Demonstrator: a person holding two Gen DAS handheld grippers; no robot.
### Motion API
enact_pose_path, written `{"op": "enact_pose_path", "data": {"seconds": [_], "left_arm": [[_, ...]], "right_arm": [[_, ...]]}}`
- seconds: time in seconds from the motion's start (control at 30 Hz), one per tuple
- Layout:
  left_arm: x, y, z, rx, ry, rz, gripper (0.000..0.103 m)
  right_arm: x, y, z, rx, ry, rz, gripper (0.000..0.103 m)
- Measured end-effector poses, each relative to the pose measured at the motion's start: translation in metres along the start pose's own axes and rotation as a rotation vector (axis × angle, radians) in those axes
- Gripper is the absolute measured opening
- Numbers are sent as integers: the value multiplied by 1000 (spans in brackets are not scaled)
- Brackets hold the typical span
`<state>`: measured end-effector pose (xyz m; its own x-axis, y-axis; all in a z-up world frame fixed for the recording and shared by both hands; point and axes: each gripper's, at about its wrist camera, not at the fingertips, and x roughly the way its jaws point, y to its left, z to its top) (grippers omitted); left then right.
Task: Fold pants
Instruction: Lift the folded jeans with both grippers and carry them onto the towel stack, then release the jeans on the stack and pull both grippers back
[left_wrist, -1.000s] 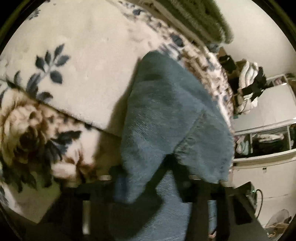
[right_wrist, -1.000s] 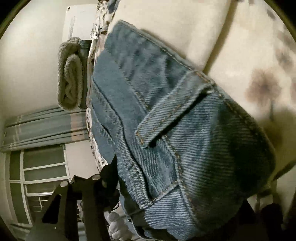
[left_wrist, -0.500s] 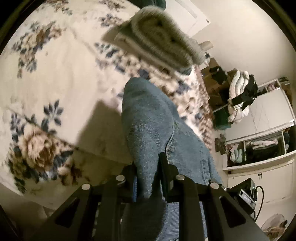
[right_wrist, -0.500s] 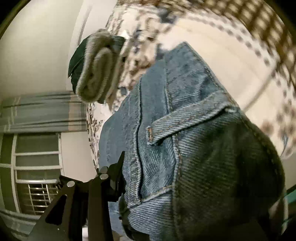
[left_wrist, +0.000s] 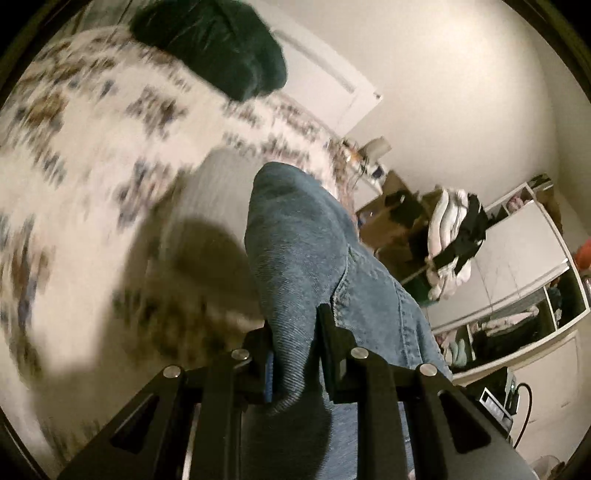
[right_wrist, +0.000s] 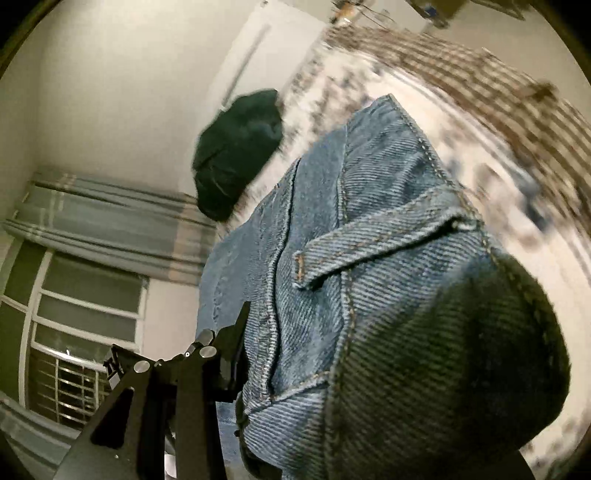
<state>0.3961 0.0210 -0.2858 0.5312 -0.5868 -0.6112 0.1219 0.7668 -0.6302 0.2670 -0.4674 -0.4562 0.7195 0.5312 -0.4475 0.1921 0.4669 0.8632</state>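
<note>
1. the jeans (left_wrist: 295, 258) are up off the bed (left_wrist: 92, 166), held in the air by both grippers; none of the denim in view lies flat on the floral cover.
2. the left gripper (left_wrist: 295, 339) is clamped on a bunched ridge of denim, the cloth pinched between its two fingers and rising ahead of them in a rounded hump.
3. the right gripper (right_wrist: 243, 332) shows only one finger, pressed to the side of the jeans (right_wrist: 369, 277) near a belt loop and seam. the other finger is hidden behind the cloth, so the grip reads as clamped on the waistband area, though i cannot see the closure itself.
4. progress, as a judgement: early to middle. the garment is gathered and lifted, but no neat fold is visible; it seems to hang as a loose doubled mass. what is left is likely laying it down flat, aligning the legs, and folding.
5. edges and room: the cover looks largely open to the left of the jeans. a dark green bundle (left_wrist: 210, 48) sits at the far end of the bed near the wall. to the right the bed drops off toward shelves (left_wrist: 517, 295) and a clothes pile (left_wrist: 454, 236), so laying down should favour the open middle. the bedding is motion-blurred, so detail there is unsure.
</note>
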Motion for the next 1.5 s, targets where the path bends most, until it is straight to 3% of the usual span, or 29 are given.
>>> {"op": "enact_pose_path", "data": {"seconds": [0.13,0.23,0.37,0.53,0.7,0.83,1.03,1.13,1.17,1.2,1.27,1.37,1.5], "left_arm": [[49,15,87,23,-16,8,17],[88,37,123,31,2,33,17],[142,75,141,29,75,108,17],[161,110,131,-17,140,124,21],[148,105,128,-6,175,160,24],[131,91,123,46,180,257,24],[90,46,106,190,143,410,27],[71,21,93,233,150,479,67],[63,12,88,246,147,495,91],[52,1,82,258,136,503,97],[35,-15,73,277,115,535,98],[7,-40,59,314,74,557,101],[-38,-75,39,350,19,566,102]], "right_arm": [[70,30,68,11,-31,31,44],[127,35,110,16,-34,26,44],[195,18,142,32,4,-24,43],[226,-15,151,54,84,-85,45],[208,-25,156,41,138,-182,56],[166,-24,154,11,117,-298,59],[128,20,127,-150,98,-512,64],[112,55,104,-250,65,-613,79],[105,66,96,-278,53,-633,87],[99,77,89,-300,41,-656,90],[81,99,74,-351,17,-700,100],[51,132,48,-439,-40,-772,102],[2,175,13,-526,-118,-804,102]]}}
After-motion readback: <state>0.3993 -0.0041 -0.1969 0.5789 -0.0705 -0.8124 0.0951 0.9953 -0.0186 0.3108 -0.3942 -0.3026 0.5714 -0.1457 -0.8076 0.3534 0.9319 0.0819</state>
